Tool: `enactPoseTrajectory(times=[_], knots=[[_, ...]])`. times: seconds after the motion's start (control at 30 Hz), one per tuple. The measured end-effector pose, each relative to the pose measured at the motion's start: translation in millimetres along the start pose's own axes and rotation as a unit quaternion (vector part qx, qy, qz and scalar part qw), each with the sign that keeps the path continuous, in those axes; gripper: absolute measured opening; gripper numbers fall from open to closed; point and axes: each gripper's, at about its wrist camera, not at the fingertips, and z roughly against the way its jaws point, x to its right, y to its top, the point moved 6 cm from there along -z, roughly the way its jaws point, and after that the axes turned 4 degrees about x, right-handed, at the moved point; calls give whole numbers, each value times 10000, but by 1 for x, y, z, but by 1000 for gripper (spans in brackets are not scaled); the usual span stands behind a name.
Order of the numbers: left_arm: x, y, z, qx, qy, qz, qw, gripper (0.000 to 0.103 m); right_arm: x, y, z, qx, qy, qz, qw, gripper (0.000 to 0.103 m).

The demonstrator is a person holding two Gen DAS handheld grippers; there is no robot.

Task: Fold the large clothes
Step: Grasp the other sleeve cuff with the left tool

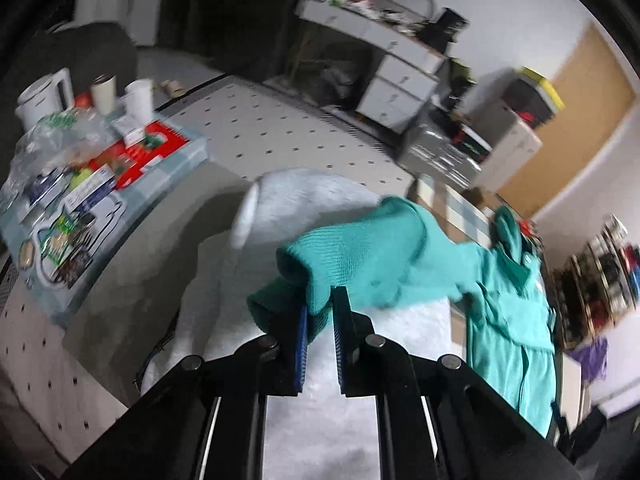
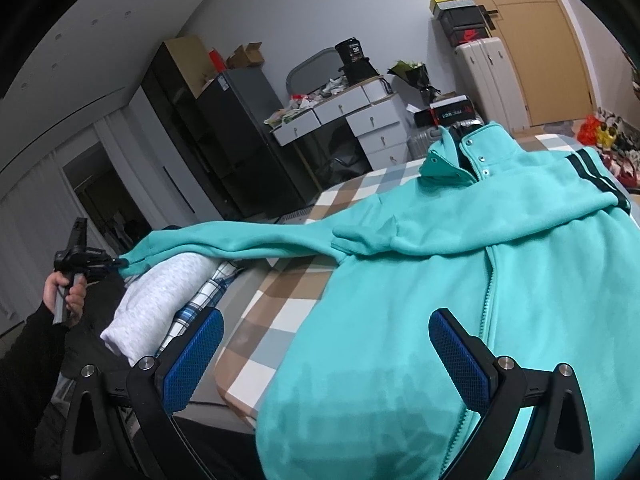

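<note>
Jacket (image 2: 460, 280): teal zip-up, lying front-up on a checked surface (image 2: 280, 304), filling the lower right of the right wrist view.
Jacket axis: the zip runs from the collar (image 2: 452, 160) at upper centre-right down toward the bottom edge of that frame; collar end is far from the camera, hem end near.
Sleeve (image 2: 224, 244): stretched out almost level from the shoulder toward the left of the frame, its long axis crossing the body's roughly at right angles; the cuff (image 1: 304, 280) is the far-left end.
Other sleeve: folded across the chest, with dark stripes at the right edge of the frame.
Left gripper (image 1: 320, 312): clenched on the cuff; teal cloth is pinched between the blue pads at centre of the left wrist view, and bunches above the fingertips.
Left gripper, seen from the right wrist view (image 2: 108, 264): at mid-left, held by a hand (image 2: 66, 296) in a dark sleeve, touching the cuff end.
Right gripper (image 2: 326, 344): released, jaws wide apart at the bottom of its frame; the jacket's lower body lies between and beyond the pads, whether they touch it cannot be told.
Grey cloth (image 2: 160, 292): pale folded pile under the stretched sleeve, beside a plaid piece (image 2: 208, 296).
</note>
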Motion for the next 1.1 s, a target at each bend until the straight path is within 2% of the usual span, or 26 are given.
enactPoseTrajectory(times=[0.07, 0.1, 0.23, 0.3, 0.43, 0.47, 0.5, 0.53, 0.57, 0.6, 0.63, 0.7, 0.83, 1.03, 1.1], knots=[[3, -9, -4, -121, -98, -165, 9997, 7, 0, 0, 0, -12, -2, -1, 10000, 103], [2, -18, -10, -294, -80, -267, 9992, 3, 0, -1, -1, -19, 1, 1, 10000, 103], [-7, -41, -32, -645, 171, -516, 9964, 3, 0, -1, -3, -57, -33, -13, 10000, 103], [-11, -41, -32, -551, 240, -441, 9972, 3, 1, -2, -5, -83, -42, -51, 9999, 103], [-31, -31, -13, -125, 29, 358, 9993, 4, 4, -2, -6, -119, -73, -114, 9998, 103], [-37, -29, -10, -63, 48, 544, 9985, 7, 4, -3, -6, -123, -77, -126, 9998, 103], [-40, -29, -9, -100, 31, 679, 9976, 23, 5, -2, -6, -122, -77, -148, 9998, 103], [-38, -29, -10, -115, -104, 775, 9969, 44, 6, -2, -6, -119, -70, -174, 9998, 103], [-35, -28, -10, -86, -349, 912, 9952, 56, 6, -2, -6, -123, -58, -198, 9997, 103], [-32, -28, -10, -64, -443, 1013, 9939, 74, 7, -2, -7, -132, -42, -233, 9996, 103], [-30, -26, -11, -18, -457, 1103, 9928, 79, 7, -2, -7, -146, -30, -272, 9995, 103], [-23, -23, -17, 56, -534, 1274, 9904, 80, 9, -3, -8, -171, -17, -325, 9993, 103], [-17, -19, -38, -90, -783, 1605, 9839, 80, 10, -3, -6, -138, -36, -343, 9993, 103], [-8, 6, -43, 259, -679, 2072, 9756, 80, 13, -2, -4, -122, -18, -452, 9989, 103], [-14, 10, -43, 363, -622, 2358, 9691, 80, 14, -2, -4, -120, -1, -473, 9988, 103]])
